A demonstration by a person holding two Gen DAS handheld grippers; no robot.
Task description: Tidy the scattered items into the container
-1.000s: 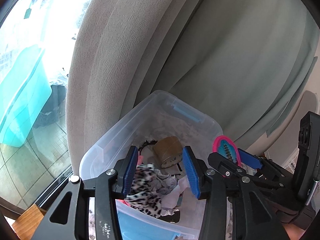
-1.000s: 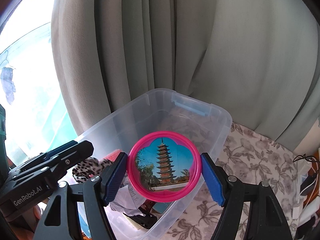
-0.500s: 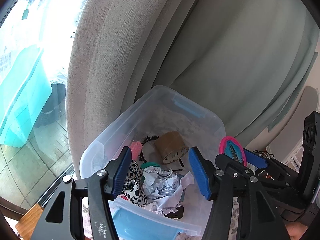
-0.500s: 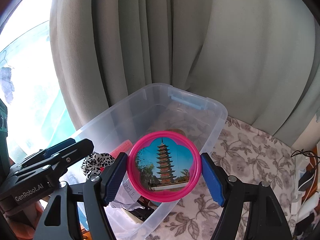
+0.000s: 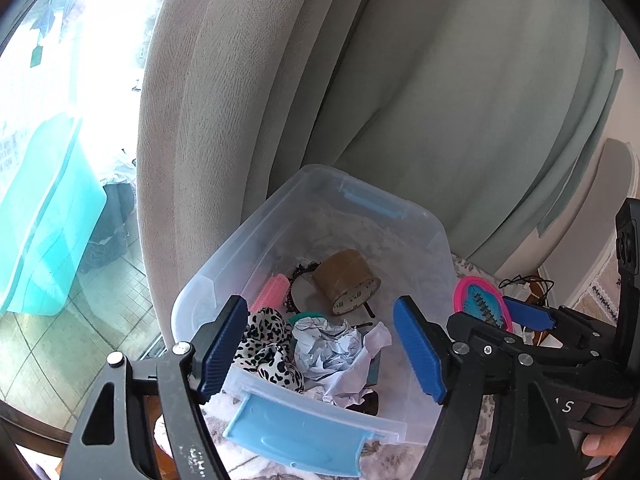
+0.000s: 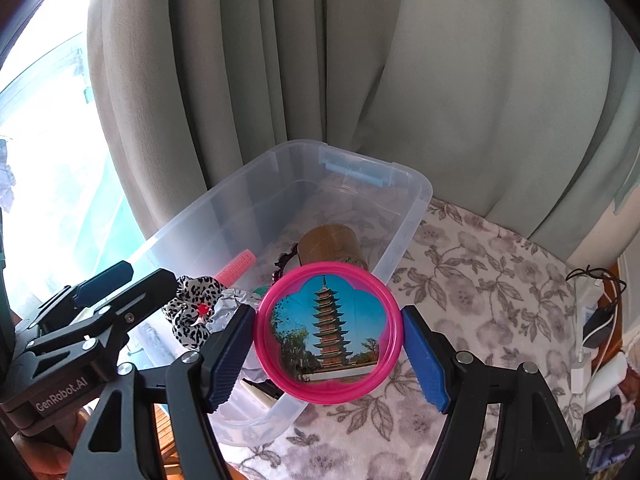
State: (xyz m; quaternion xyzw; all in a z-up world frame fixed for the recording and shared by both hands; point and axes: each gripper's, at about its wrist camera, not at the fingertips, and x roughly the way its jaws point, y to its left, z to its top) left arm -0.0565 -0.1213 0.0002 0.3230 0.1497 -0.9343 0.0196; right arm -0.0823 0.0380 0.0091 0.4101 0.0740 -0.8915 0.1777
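Clear container (image 5: 434,240) sits on the floral-cloth tabletop (image 6: 480,280), below and ahead of both tools, against the grey curtain (image 5: 440,100). Inside: leopard-print scrunchie (image 5: 268,344) just under the left tool's left pad, crumpled paper (image 5: 332,352) between its pads but lower down, pink hair roller (image 5: 272,286), brown tape roll (image 5: 348,280) further ahead. Left tool (image 5: 320,352): jaws have just been opening, now wide, nothing gripped, pads clear of the contents. Right tool (image 6: 328,350): clamped edge-on across a round pink-rimmed mirror (image 6: 327,332) with a pagoda picture, held above the container's near right corner, over the rim. Blue latch (image 5: 296,436) on the near end wall, below the left tool.
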